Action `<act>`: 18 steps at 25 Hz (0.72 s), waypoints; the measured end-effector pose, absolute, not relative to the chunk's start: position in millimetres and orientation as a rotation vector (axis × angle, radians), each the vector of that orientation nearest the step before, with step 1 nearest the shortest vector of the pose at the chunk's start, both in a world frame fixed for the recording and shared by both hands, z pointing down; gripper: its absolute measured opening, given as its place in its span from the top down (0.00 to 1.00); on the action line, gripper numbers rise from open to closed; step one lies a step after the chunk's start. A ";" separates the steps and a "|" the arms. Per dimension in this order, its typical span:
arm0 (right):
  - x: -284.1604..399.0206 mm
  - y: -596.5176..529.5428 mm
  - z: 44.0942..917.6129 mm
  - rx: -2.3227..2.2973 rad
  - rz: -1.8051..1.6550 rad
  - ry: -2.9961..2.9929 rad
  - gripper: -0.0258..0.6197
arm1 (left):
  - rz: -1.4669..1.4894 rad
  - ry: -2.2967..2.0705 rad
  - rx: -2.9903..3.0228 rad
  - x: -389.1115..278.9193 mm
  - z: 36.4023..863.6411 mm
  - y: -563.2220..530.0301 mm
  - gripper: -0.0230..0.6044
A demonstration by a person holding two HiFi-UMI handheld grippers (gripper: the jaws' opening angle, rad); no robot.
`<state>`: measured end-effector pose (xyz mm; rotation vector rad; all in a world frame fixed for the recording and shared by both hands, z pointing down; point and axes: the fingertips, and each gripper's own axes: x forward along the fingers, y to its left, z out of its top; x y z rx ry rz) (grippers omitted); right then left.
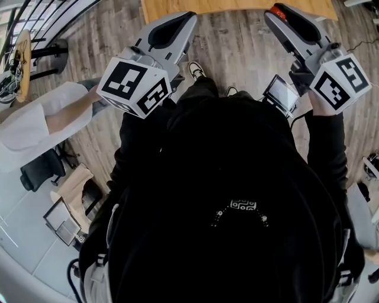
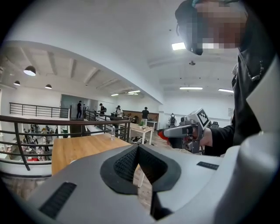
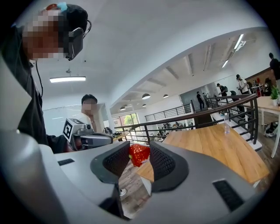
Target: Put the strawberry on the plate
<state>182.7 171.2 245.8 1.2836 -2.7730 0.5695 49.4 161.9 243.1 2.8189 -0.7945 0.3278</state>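
Right gripper view: seemingly dimpled strawberry

My head camera looks steeply down over my left tool and right tool; their cameras share the counter ahead.

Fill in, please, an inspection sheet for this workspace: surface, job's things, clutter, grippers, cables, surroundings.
Surface: wooden table, ahead of both grippers.
Job's things: strawberry between the right gripper's jaws; plate: nothing seen.
Clutter: one clear bottle standing on the table.
Grippers: right gripper shut on the strawberry; left gripper shut, nothing between its jaws.
Cables: thin cord hanging below the person's headset.
Surroundings: wood-plank floor; black railing beside the table; a white-sleeved person close on the left; more people far off.
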 end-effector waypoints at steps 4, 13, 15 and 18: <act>185.1 147.2 257.8 1.284 0.581 -2.769 0.73 | 0.327 -0.780 2.820 53.4 254.9 131.1 0.97; 153.2 131.5 260.6 1.388 0.593 -2.670 0.73 | 0.329 -0.639 2.830 33.1 273.4 103.7 0.97; 140.6 115.6 248.2 1.401 0.576 -2.669 0.73 | 0.326 -0.627 2.839 22.2 264.7 88.2 0.97; 135.4 108.4 245.1 1.428 0.584 -2.665 0.73 | 0.335 -0.597 2.860 16.9 260.3 78.1 0.97</act>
